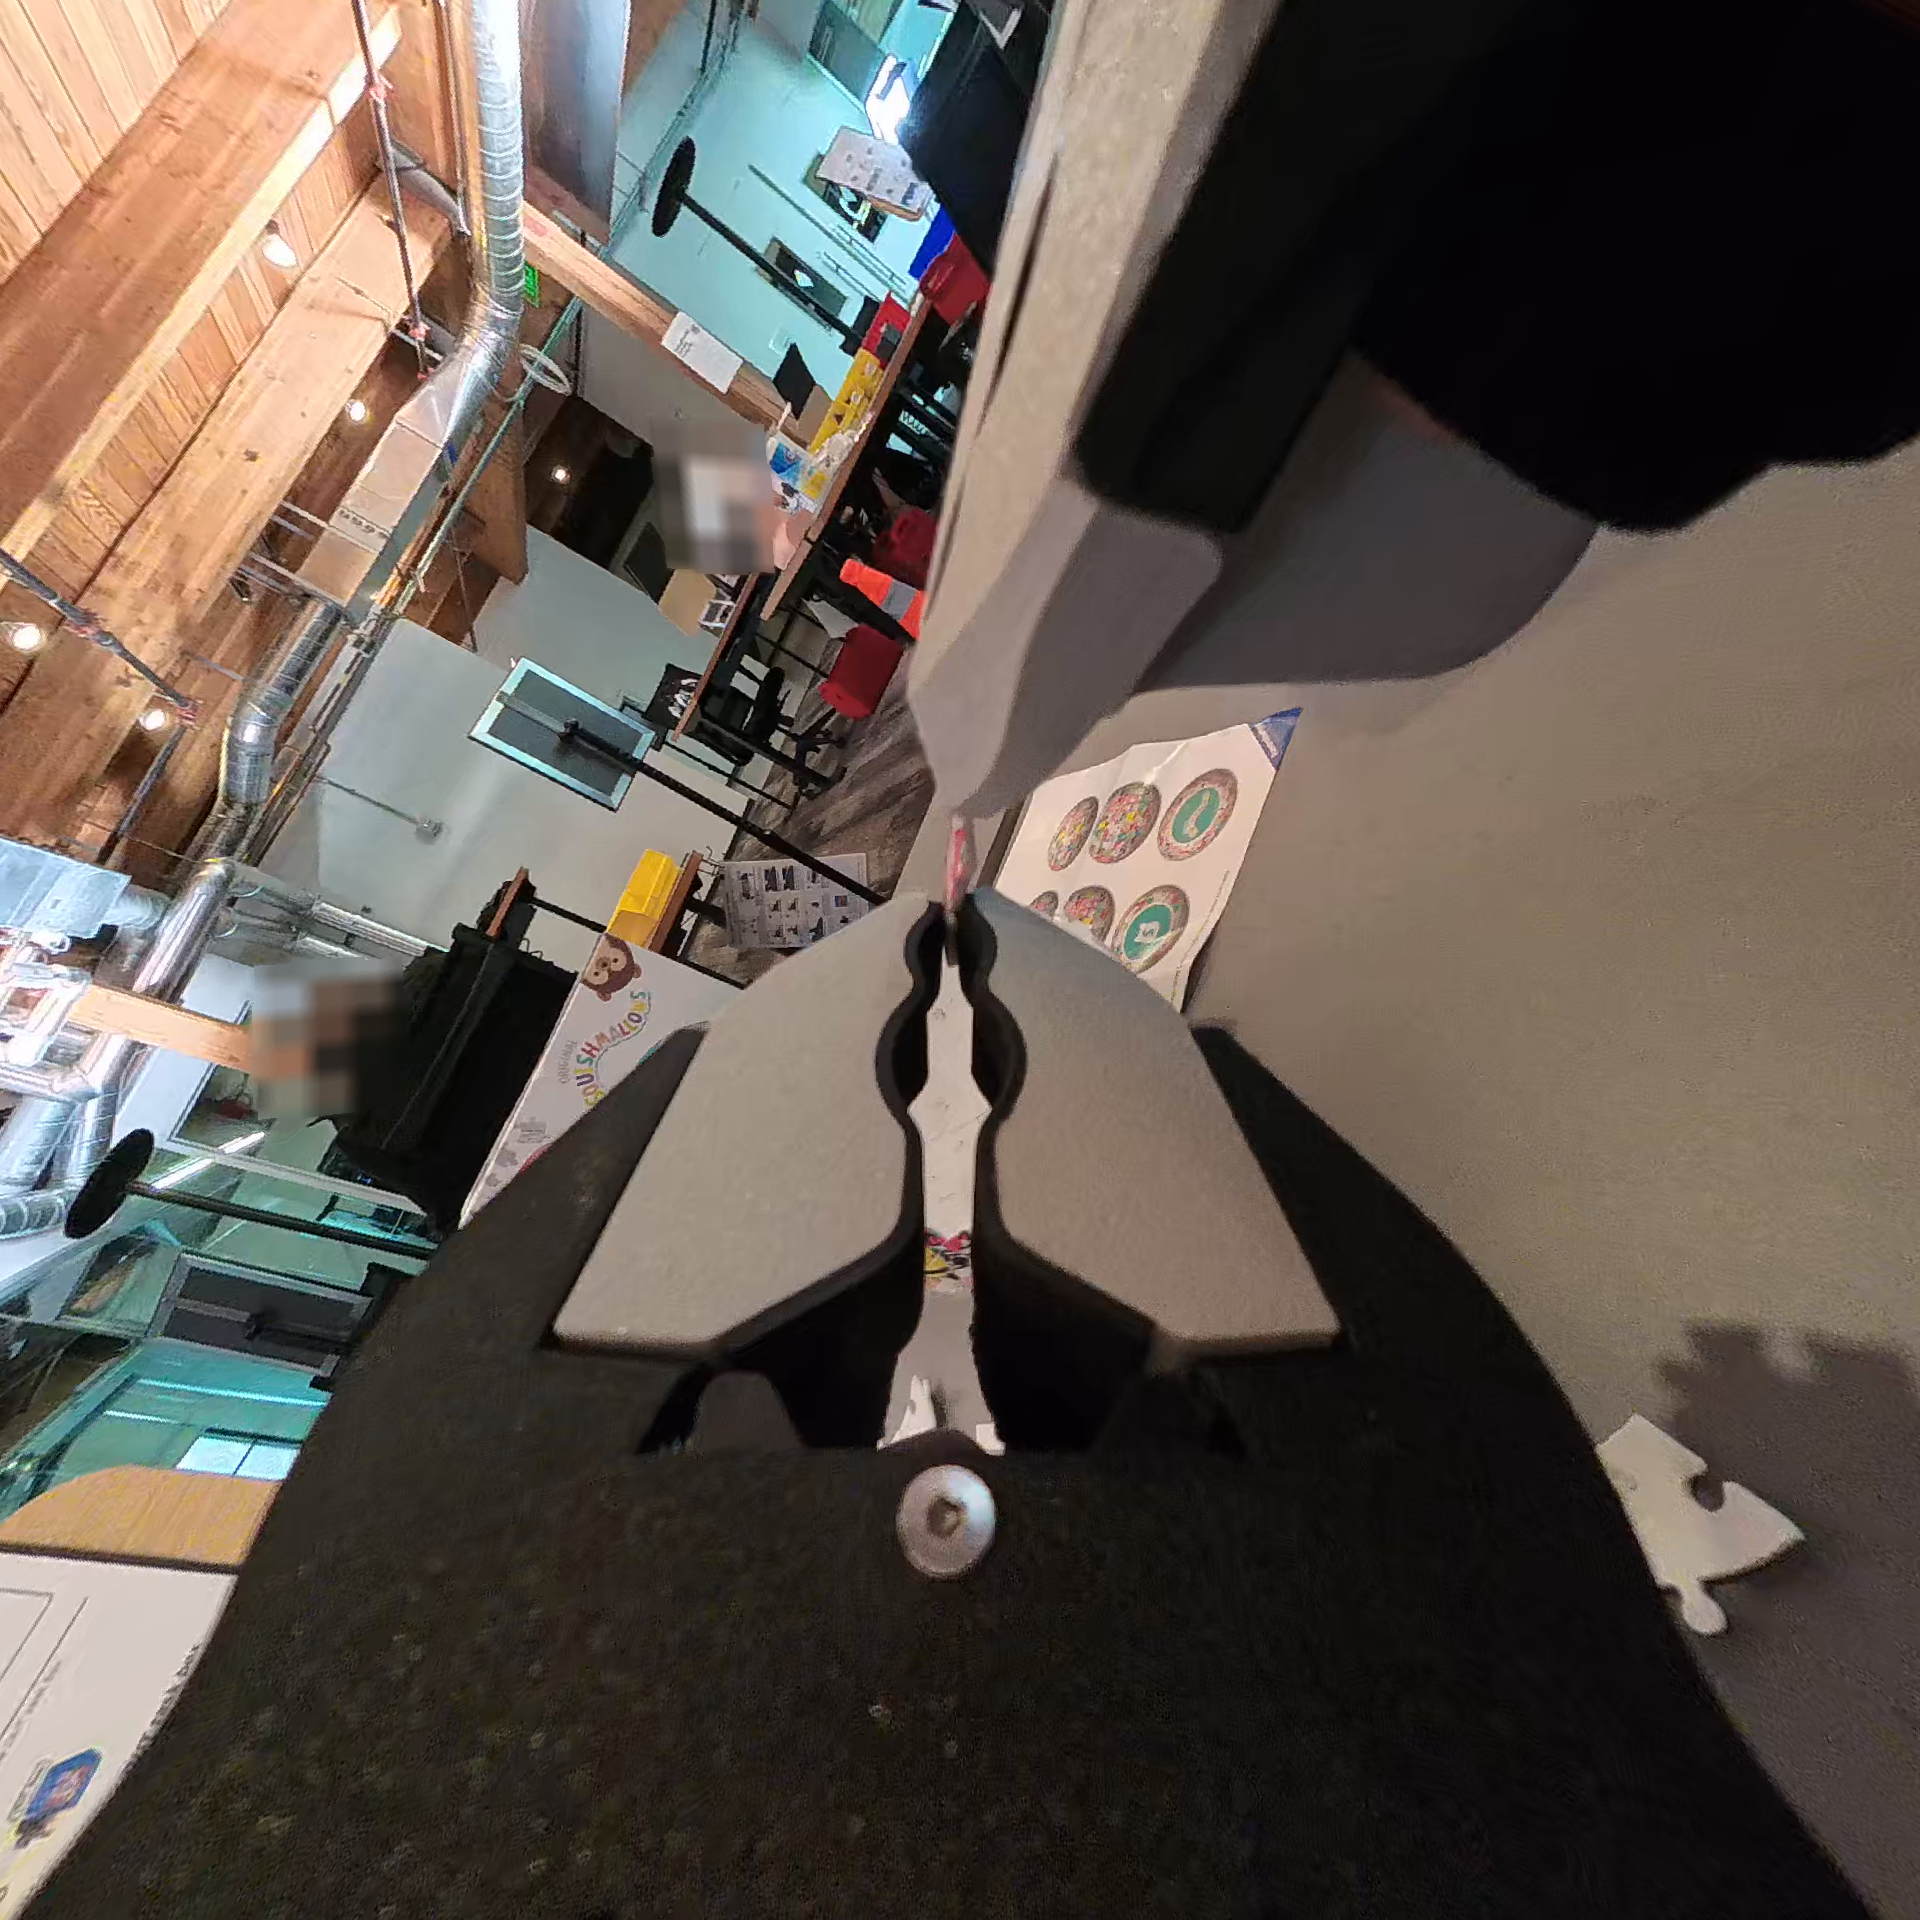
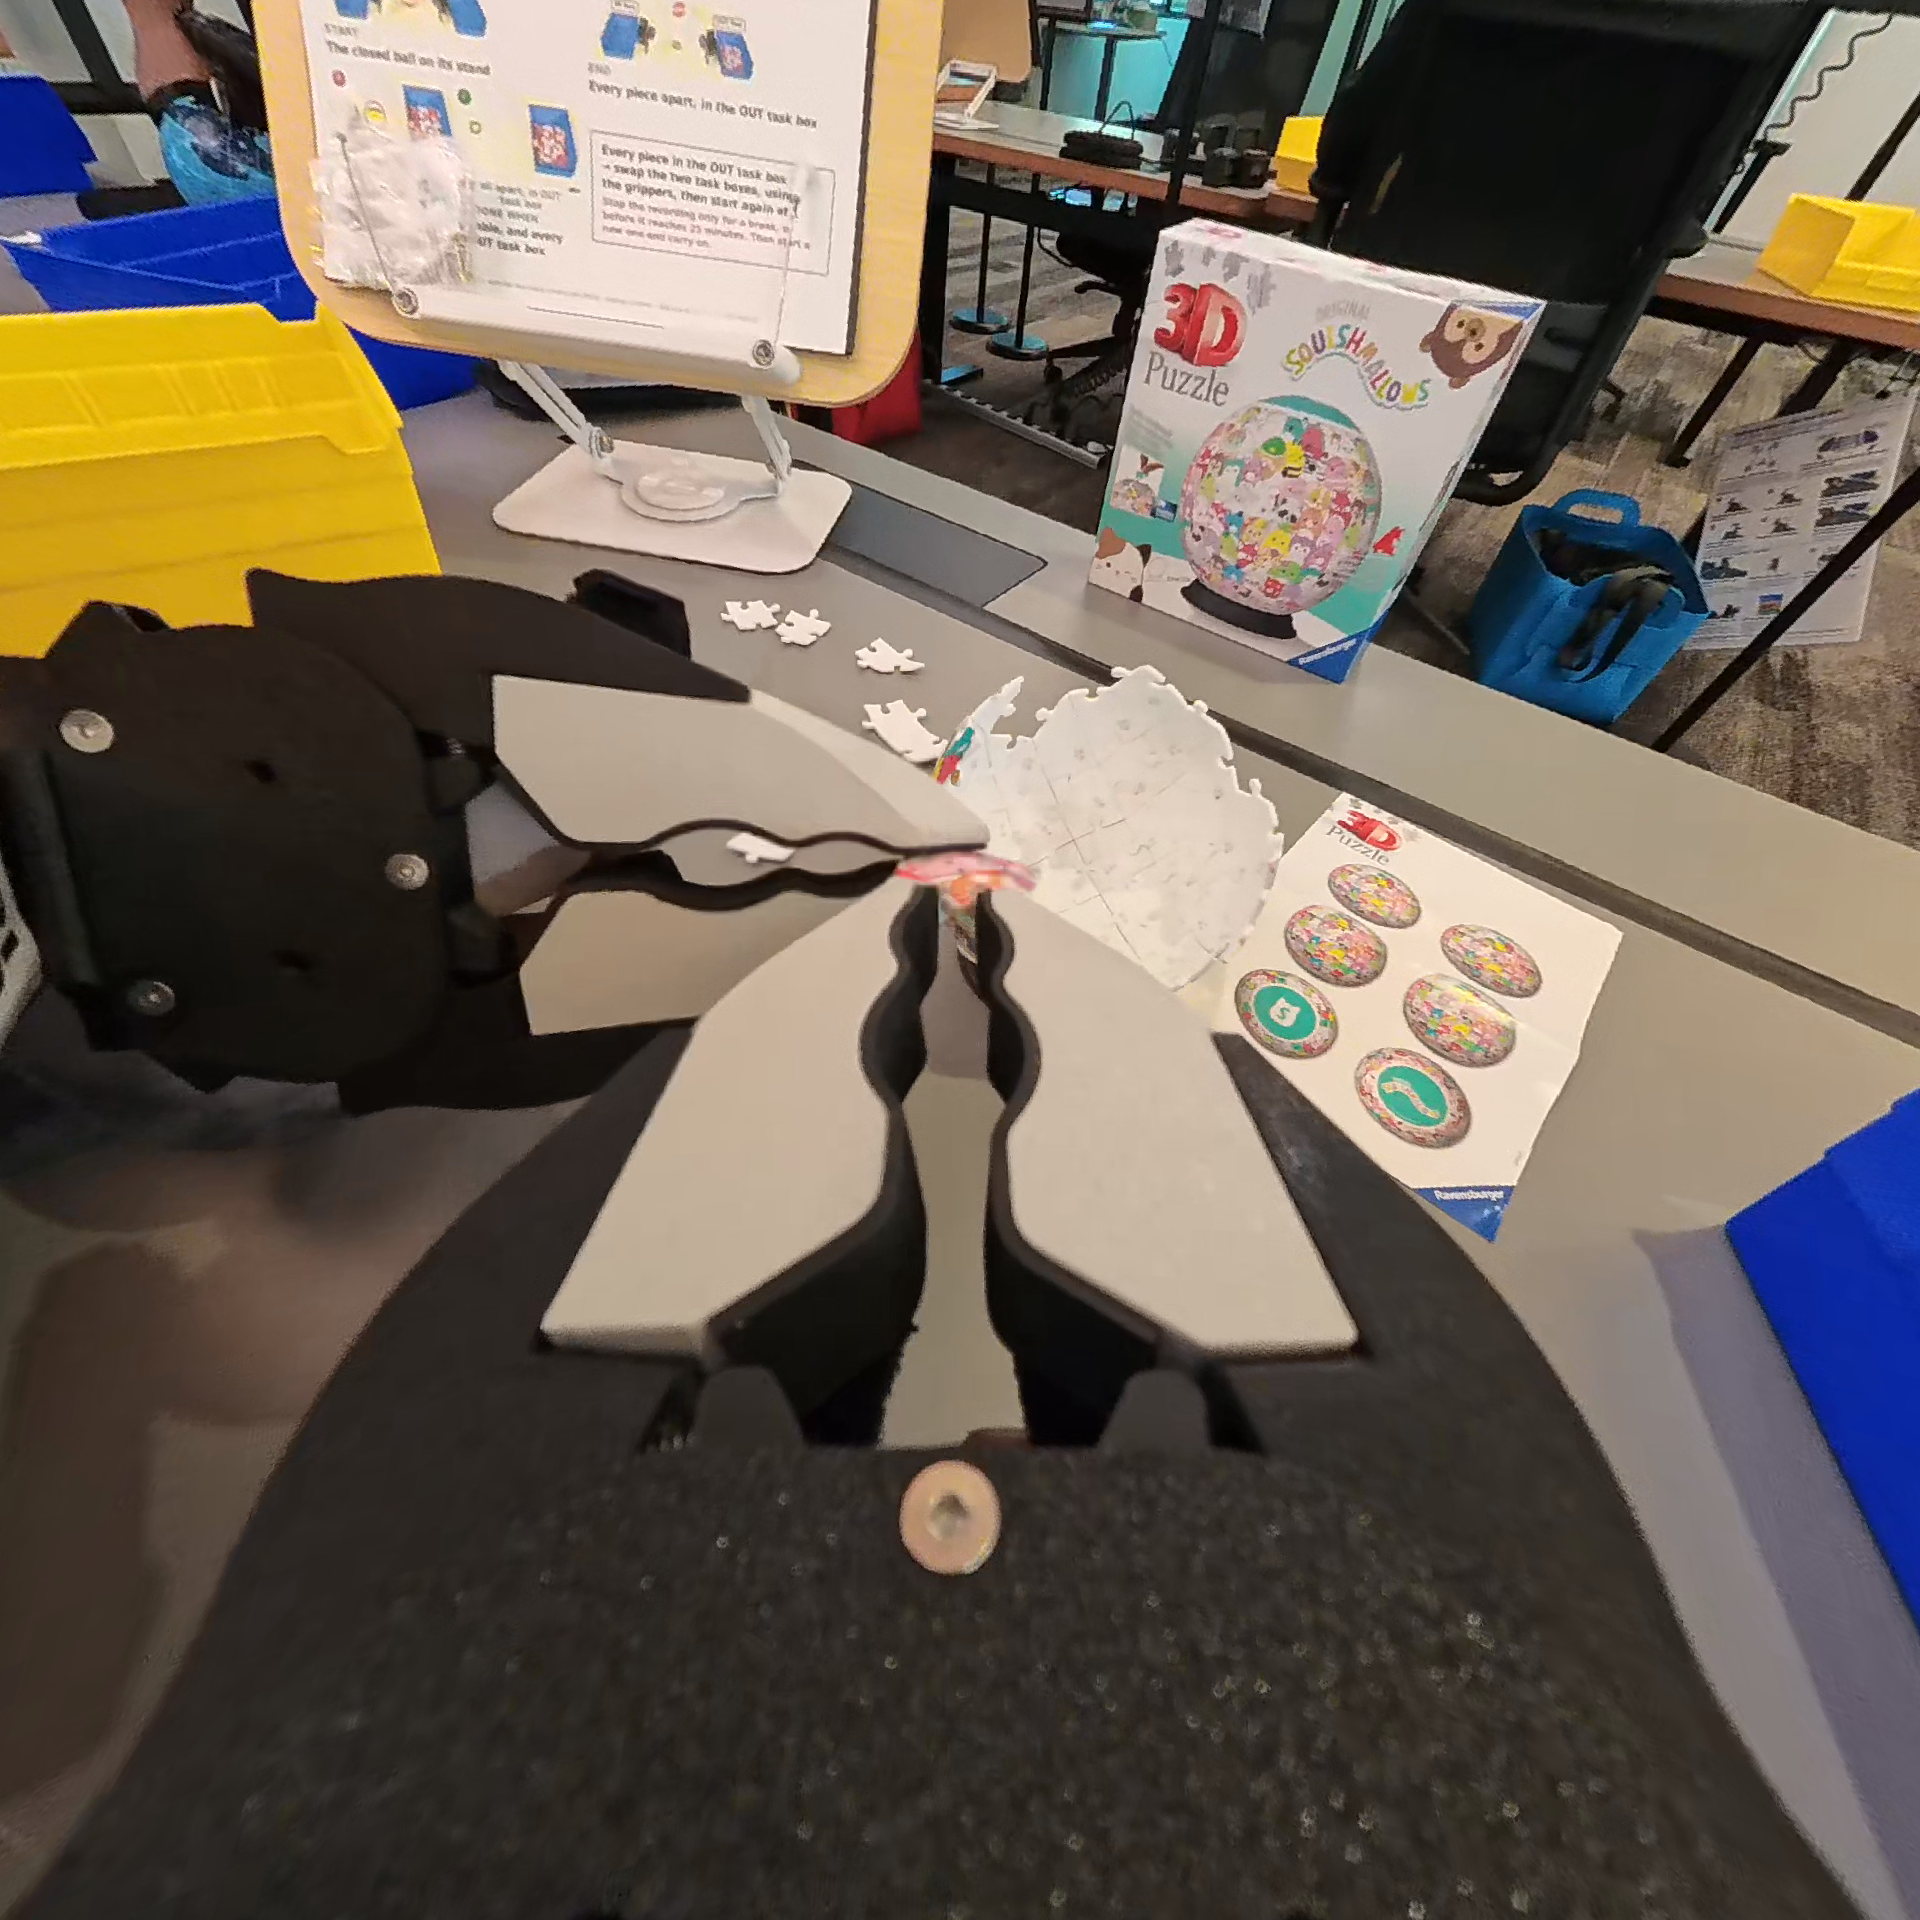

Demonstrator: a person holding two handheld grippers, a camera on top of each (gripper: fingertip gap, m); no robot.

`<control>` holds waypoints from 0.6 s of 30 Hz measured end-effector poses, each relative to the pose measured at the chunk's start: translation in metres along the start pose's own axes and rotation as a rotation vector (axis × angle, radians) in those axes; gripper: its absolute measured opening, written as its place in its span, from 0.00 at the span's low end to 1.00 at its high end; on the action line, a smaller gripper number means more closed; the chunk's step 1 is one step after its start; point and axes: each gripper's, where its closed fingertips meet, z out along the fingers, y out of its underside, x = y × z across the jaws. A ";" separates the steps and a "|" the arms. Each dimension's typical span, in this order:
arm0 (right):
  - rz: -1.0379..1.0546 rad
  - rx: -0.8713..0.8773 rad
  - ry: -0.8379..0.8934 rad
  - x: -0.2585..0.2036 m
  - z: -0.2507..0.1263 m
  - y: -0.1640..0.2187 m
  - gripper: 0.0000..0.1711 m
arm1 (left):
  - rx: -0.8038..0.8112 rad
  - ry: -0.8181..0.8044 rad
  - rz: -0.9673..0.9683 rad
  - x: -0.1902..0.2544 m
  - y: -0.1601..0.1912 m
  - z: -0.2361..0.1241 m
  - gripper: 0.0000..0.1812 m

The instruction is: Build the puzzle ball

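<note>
A small pink puzzle piece (image 2: 971, 871) hangs above the grey table (image 2: 1558, 790), pinched between both grippers. My left gripper (image 2: 925, 854) reaches in from the left and is shut on its flat faces; the piece shows edge-on (image 1: 960, 857) at the left gripper's tips (image 1: 950, 920). My right gripper (image 2: 952, 909) meets it from below, jaws almost together on the piece's near edge; it also shows in the left wrist view (image 1: 966, 800). Just behind stands the partly built puzzle ball (image 2: 1132, 821), an open shell, white inside. Several loose pieces (image 2: 883, 657) lie white side up behind it.
The picture sheet (image 2: 1423, 997) lies right of the ball and the puzzle box (image 2: 1299, 447) stands behind it. A yellow bin (image 2: 187, 447) is at the left, a blue bin (image 2: 1839, 1299) at the right, a sheet on a stand (image 2: 592, 187) at the back. One loose piece (image 1: 1694, 1517) lies near my left gripper. The grippers are tip to tip, or close to it.
</note>
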 end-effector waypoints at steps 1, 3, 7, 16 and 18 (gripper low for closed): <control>-0.001 0.000 -0.002 -0.001 0.000 0.000 0.04 | 0.000 0.001 -0.002 0.000 0.000 0.000 0.01; -0.001 0.003 0.001 0.000 0.000 -0.001 0.03 | 0.001 -0.001 0.004 0.001 -0.001 0.000 0.01; 0.002 -0.006 0.001 0.000 0.000 0.000 0.03 | 0.000 -0.003 0.005 0.001 -0.001 0.000 0.01; -0.096 -0.056 -0.007 0.003 -0.001 0.002 0.03 | 0.006 0.035 -0.067 0.005 -0.001 0.002 0.01; -0.086 -0.049 -0.042 0.008 -0.003 -0.002 0.03 | 0.009 0.064 -0.109 0.007 0.002 -0.001 0.01</control>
